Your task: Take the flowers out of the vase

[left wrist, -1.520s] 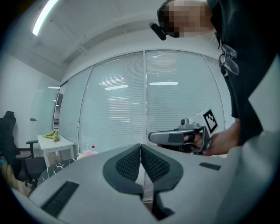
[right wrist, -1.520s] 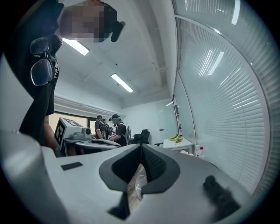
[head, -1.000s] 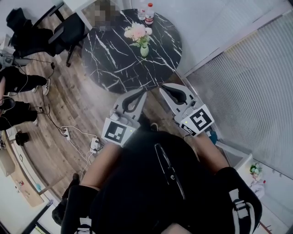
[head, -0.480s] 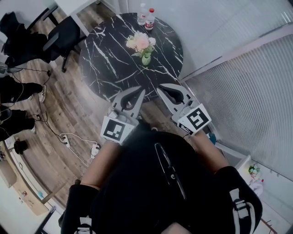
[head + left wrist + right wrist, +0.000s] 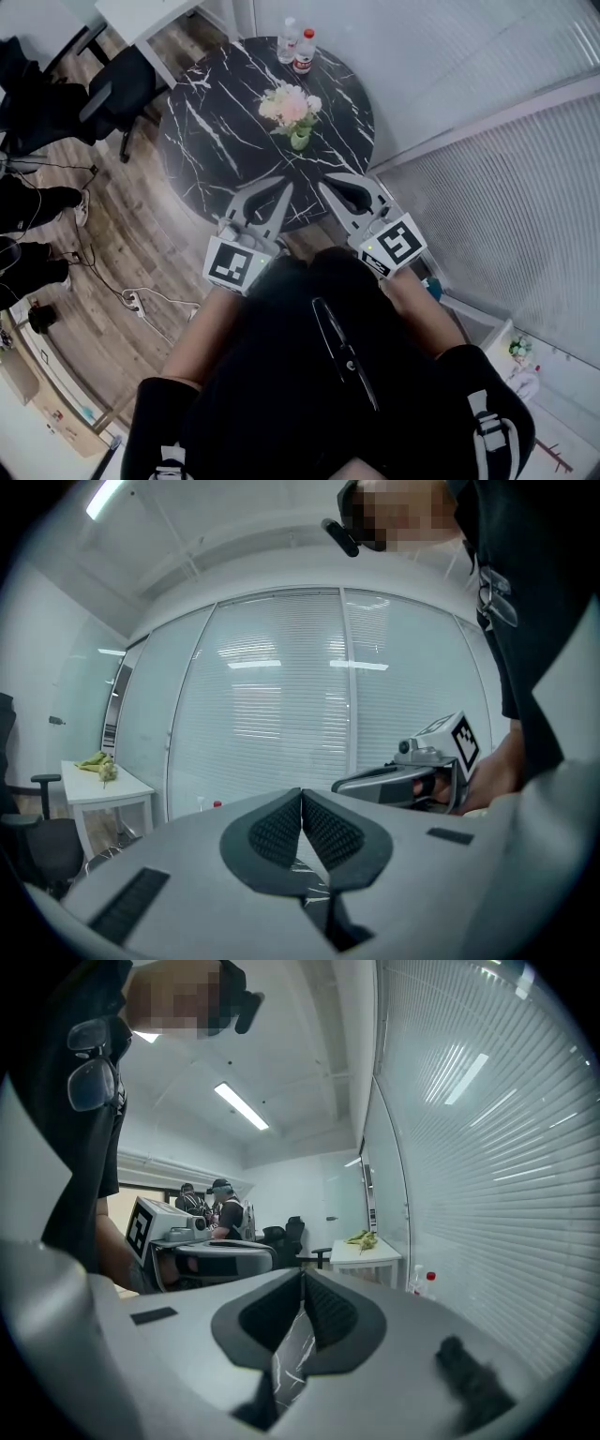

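A bunch of pale pink flowers [image 5: 291, 106] stands in a small green vase [image 5: 299, 141] near the middle of a round black marble table [image 5: 216, 131]. In the head view my left gripper [image 5: 284, 187] and right gripper [image 5: 323, 183] are held side by side at the table's near edge, well short of the vase. Both point level toward the table. The left gripper [image 5: 301, 794] has its jaws shut with nothing between them. The right gripper [image 5: 302, 1277] is shut and empty too. Neither gripper view shows the flowers.
Two bottles [image 5: 295, 52] stand at the table's far edge. A black office chair [image 5: 117, 94] is left of the table, with a white table [image 5: 150, 19] behind it. A slatted glass wall [image 5: 487, 159] runs along the right. Cables and a power strip [image 5: 131, 300] lie on the wood floor.
The person has stepped closer to the table. Both grippers have moved forward together and their tips now reach over its near edge. The jaws stayed shut.
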A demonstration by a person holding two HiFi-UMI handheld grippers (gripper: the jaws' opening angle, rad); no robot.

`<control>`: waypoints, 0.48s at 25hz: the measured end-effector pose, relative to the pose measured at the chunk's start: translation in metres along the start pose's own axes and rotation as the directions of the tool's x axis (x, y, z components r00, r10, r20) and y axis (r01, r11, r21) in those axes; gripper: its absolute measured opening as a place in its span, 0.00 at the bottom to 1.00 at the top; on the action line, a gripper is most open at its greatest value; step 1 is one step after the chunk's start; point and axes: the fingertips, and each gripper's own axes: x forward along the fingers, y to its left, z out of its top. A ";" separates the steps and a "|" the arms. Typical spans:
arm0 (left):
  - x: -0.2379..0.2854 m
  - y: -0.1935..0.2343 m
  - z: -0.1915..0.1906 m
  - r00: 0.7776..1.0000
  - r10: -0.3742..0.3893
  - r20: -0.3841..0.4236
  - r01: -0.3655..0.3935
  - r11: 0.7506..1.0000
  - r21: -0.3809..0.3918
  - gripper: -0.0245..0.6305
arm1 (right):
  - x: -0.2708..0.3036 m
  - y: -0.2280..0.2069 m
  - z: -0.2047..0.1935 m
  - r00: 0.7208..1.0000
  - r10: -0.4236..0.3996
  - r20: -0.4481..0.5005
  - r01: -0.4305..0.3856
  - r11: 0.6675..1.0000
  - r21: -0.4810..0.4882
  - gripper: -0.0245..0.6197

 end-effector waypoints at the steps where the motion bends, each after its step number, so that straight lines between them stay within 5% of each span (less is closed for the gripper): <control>1: 0.003 0.003 -0.001 1.000 0.001 -0.004 -0.001 1.000 0.001 0.06 | 0.003 -0.005 -0.002 1.000 -0.003 -0.006 0.003 1.000 0.000 0.07; 8: 0.035 0.029 -0.012 0.998 0.051 -0.045 -0.051 0.999 0.007 0.06 | 0.028 -0.053 -0.011 0.999 0.018 -0.032 -0.018 1.000 0.009 0.07; 12: 0.055 0.045 -0.012 0.988 0.143 -0.051 -0.143 0.990 0.005 0.06 | 0.040 -0.082 -0.016 0.995 0.084 -0.050 -0.084 0.996 0.004 0.07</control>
